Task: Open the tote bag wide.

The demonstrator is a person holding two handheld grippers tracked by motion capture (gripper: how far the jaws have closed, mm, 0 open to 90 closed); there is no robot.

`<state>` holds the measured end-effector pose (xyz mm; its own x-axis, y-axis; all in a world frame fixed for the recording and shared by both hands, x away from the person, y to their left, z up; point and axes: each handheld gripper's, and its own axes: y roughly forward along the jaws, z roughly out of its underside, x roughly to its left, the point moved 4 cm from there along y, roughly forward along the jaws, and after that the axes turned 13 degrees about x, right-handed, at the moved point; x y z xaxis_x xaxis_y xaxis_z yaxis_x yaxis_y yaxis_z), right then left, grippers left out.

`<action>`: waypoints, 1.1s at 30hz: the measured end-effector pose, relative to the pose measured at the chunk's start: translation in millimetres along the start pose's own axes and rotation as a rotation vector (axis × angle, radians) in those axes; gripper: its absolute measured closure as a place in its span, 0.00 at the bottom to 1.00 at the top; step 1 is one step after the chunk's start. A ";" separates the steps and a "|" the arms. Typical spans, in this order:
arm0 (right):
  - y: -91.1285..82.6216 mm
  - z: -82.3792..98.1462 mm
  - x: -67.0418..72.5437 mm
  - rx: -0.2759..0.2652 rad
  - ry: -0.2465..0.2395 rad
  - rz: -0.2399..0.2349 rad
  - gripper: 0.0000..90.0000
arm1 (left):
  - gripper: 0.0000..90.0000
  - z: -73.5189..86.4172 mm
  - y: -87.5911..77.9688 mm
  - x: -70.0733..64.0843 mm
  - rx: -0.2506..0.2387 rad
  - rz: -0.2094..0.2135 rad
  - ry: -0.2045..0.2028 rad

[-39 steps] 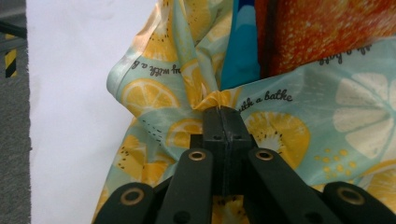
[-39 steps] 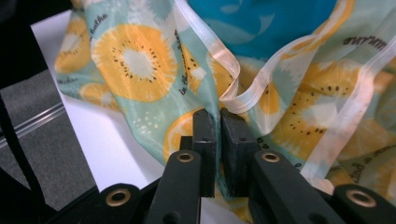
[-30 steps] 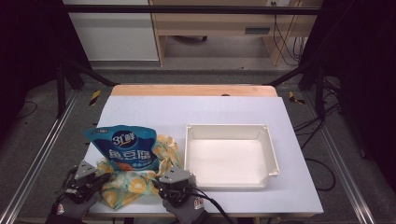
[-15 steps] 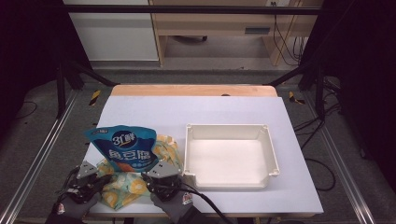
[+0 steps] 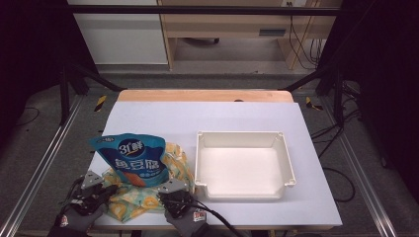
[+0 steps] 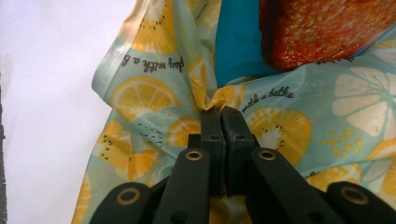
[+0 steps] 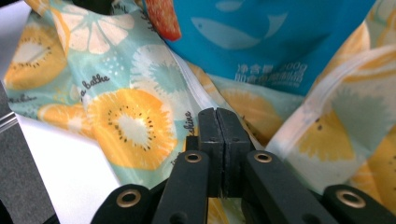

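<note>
A thin, pale-green plastic bag printed with yellow citrus slices (image 5: 148, 190) lies crumpled at the near left corner of the lavender-topped table (image 5: 237, 118), and a blue stand-up snack pouch with white lettering and a picture of orange-brown food (image 5: 131, 160) sits in it, its upper part rising out of the bag's mouth. The left gripper (image 5: 101, 190) has its jaws pressed together on a pinched fold of the bag's edge, just below the pouch's red picture as the left gripper view (image 6: 223, 116) shows it. The change is on the other side: the right gripper (image 5: 173, 195) has come down onto the bag's right-hand edge since a second ago, and its jaws have just been closing; in the right gripper view (image 7: 223, 116) they now stand together with bag film apparently caught between them, though the pinch is thin and hard to confirm there. With both edges of the bag seemingly gripped, the person looks ready either to spread the mouth or to lift bag and pouch as one load. The empty, shallow white plastic tray (image 5: 289, 163) stands just to the right of the bag, apart from it, and seems the likely destination. The slick film could slip out of so narrow a pinch once weight comes on.
</note>
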<state>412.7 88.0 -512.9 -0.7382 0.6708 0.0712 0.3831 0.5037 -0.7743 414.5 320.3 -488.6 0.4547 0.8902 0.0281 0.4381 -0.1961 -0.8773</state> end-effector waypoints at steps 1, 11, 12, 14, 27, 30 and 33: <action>1.1 1.1 -0.8 0.007 -0.003 -0.001 1.00 | 0.97 0.2 0.2 0.4 0.008 -0.002 0.005; -4.3 1.3 -0.4 -0.037 0.001 -0.047 0.95 | 0.92 0.7 6.1 0.7 0.039 0.013 0.005; -7.4 0.5 0.4 -0.050 -0.003 -0.052 0.95 | 0.92 0.6 6.6 0.4 0.037 0.017 0.002; -14.1 -1.4 1.1 -0.077 -0.007 -0.052 0.94 | 0.90 0.6 6.6 0.5 0.038 0.021 0.001; -51.7 -12.8 -2.6 -0.212 -0.021 -0.100 0.78 | 0.73 -1.5 -21.1 6.2 -0.147 0.059 -0.044; -59.4 -15.9 -4.7 -0.228 -0.028 -0.104 0.73 | 0.70 -2.1 -31.4 8.4 -0.208 0.075 -0.062; -66.6 -18.7 -9.7 -0.254 -0.019 -0.131 0.68 | 0.67 -2.9 -43.5 10.9 -0.284 0.100 -0.081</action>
<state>404.8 58.2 -450.3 -0.8003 0.5814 0.1465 0.4082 0.7074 -0.5771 402.6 337.4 -448.8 0.4484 0.8883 -0.0996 0.5990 -0.3813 -0.7041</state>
